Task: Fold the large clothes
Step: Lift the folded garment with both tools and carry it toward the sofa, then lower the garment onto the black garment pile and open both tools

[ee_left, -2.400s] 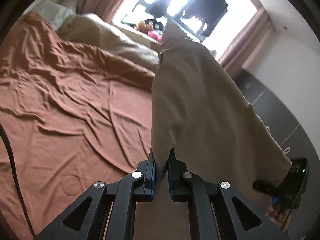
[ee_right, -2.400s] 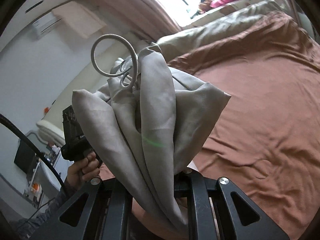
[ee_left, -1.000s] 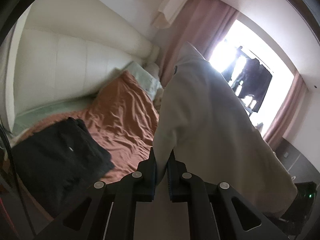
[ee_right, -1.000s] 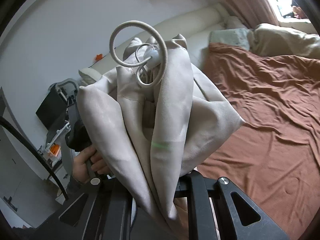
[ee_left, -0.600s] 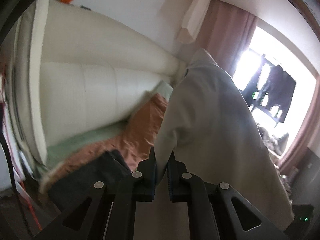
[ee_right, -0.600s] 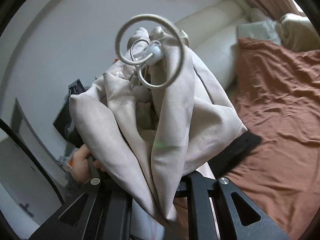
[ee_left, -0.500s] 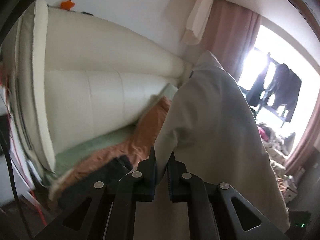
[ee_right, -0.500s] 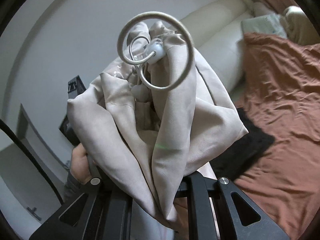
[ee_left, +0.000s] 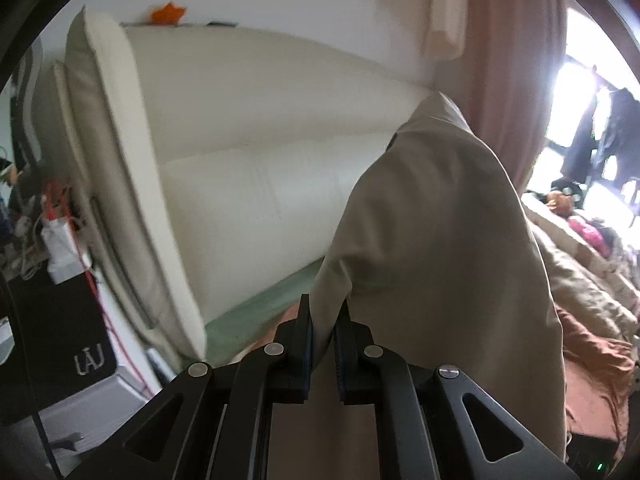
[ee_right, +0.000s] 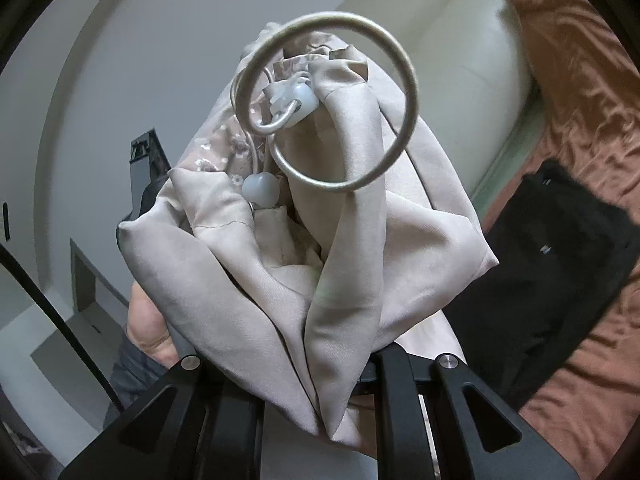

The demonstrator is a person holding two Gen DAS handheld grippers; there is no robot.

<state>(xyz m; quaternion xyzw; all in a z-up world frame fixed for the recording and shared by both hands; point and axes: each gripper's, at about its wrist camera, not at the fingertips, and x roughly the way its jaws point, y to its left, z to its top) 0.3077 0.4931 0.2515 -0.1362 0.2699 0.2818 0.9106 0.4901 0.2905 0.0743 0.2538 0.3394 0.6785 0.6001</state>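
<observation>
A large beige cloth [ee_left: 432, 248] with metal rings hangs between my two grippers, held up in the air. My left gripper [ee_left: 323, 332] is shut on one edge of it, and the cloth rises in a broad sheet ahead of the fingers. My right gripper [ee_right: 320, 376] is shut on a bunched end of the same cloth [ee_right: 320, 248]; a big metal ring [ee_right: 332, 100] and white plastic clips stick up from the bunch. The right fingertips are hidden under the folds.
A cream padded headboard [ee_left: 256, 152] fills the left wrist view, with a bedside unit and red cable [ee_left: 80, 264] at left. The bed with its rust-brown sheet [ee_right: 580, 92] lies to the right. A folded black garment [ee_right: 560, 256] rests on it. Pink curtain and window [ee_left: 576, 88] stand beyond.
Both grippers have swung left with the cloth, from facing the bed and window to facing the headboard. The black garment has come into the right wrist view. Both grips are unchanged.
</observation>
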